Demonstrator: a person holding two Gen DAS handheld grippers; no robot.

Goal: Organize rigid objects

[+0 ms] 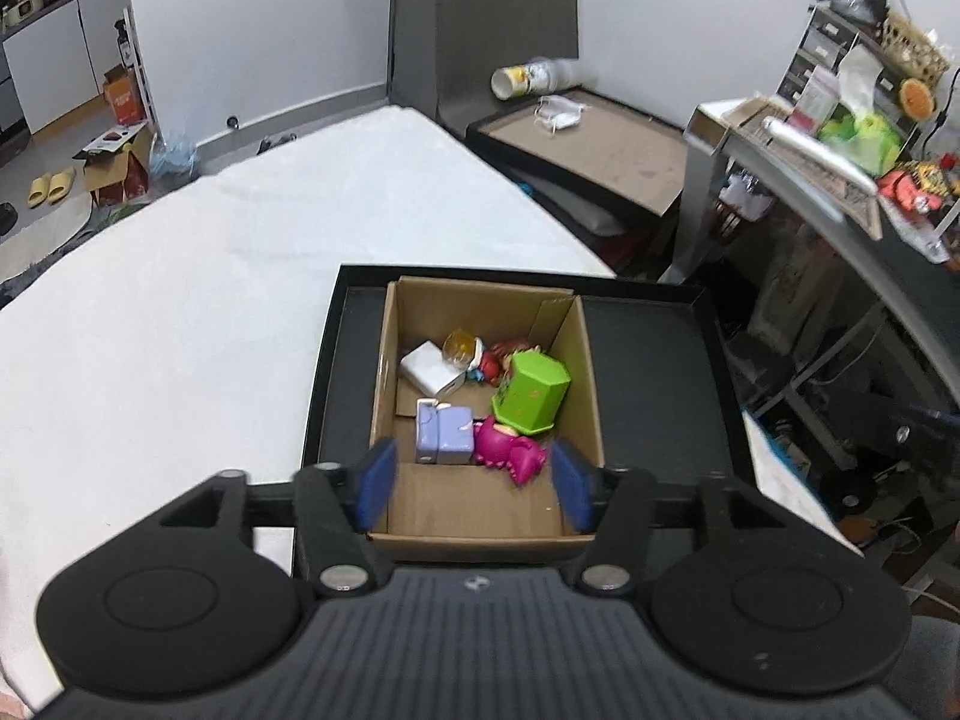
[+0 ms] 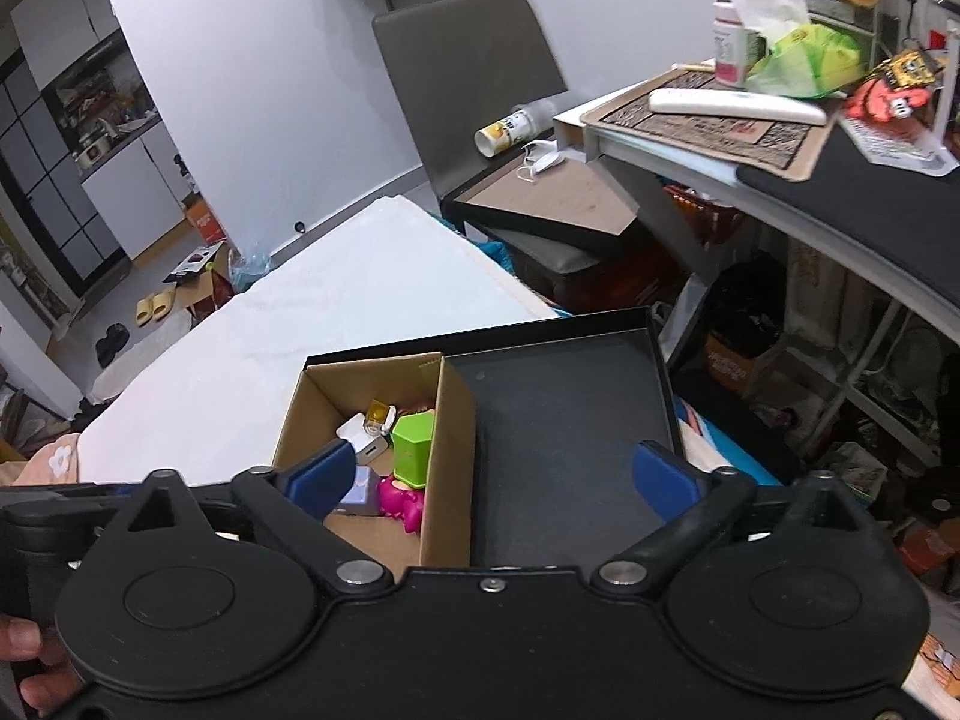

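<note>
A cardboard box [image 1: 591, 396] stands inside a black tray [image 1: 654, 360] on the white table. It holds a green hexagonal container [image 1: 531, 393], a lilac block toy [image 1: 444, 435], a pink dinosaur toy [image 1: 510, 450], a white adapter [image 1: 429, 369], an amber-capped item [image 1: 459, 345] and a red toy [image 1: 495, 360]. My left gripper [image 1: 474, 486] is open and empty above the box's near end. My right gripper [image 2: 492, 480] is open and empty over the box's right wall [image 2: 447, 450] and the tray floor [image 2: 570, 438]. The green container [image 2: 414, 450] and the pink toy [image 2: 402, 501] show there too.
The white table [image 1: 240, 276] stretches left and back. A grey chair [image 1: 486, 18] with a second black tray [image 1: 576, 150], a cup and a mask stands behind. A cluttered desk [image 2: 840, 180] rises on the right, with shelves and clutter below.
</note>
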